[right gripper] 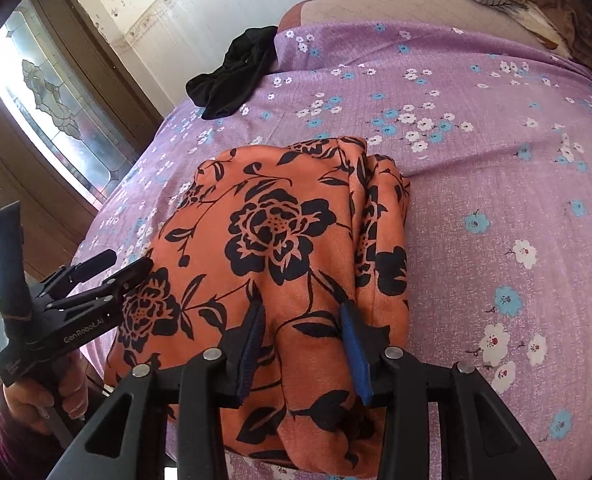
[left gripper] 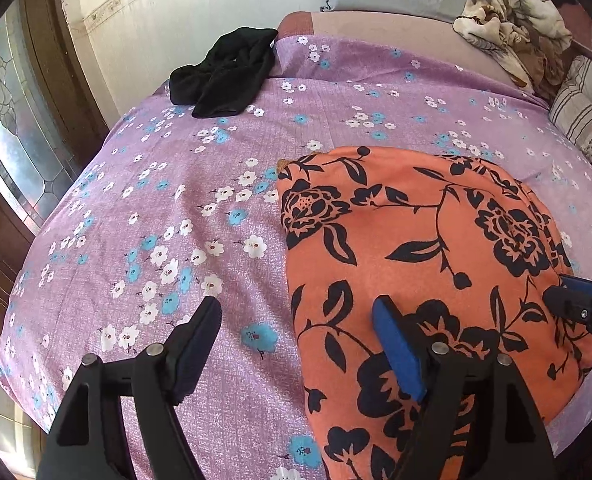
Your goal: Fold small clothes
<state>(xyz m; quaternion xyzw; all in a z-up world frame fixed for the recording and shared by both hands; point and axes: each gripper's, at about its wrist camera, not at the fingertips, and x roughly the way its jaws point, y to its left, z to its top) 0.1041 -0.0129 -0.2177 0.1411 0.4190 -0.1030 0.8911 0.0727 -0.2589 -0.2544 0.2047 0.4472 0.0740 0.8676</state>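
**Orange garment folded on bed; both grippers free of cloth**

The orange floral garment (right gripper: 280,264) is seen lying folded on the purple floral bedsheet (right gripper: 495,184), near the bed's front edge. The left gripper (left gripper: 296,344) is held wide open above the garment's left edge, nothing between its jaws. The right gripper (right gripper: 301,344) is held partly open over the garment's near end; no cloth is seen pinched.

Risks judged: the stacked layers at the garment's right side look loose and could be dragged open if a pad is brushed across them. The near end could slide off the bed edge if nudged.

Surroundings, relative to the garment: a black garment (left gripper: 224,72) is left unfolded well beyond it, toward the wall. A patterned blanket (left gripper: 511,28) is heaped far behind. Nothing is seen blocking the path between.
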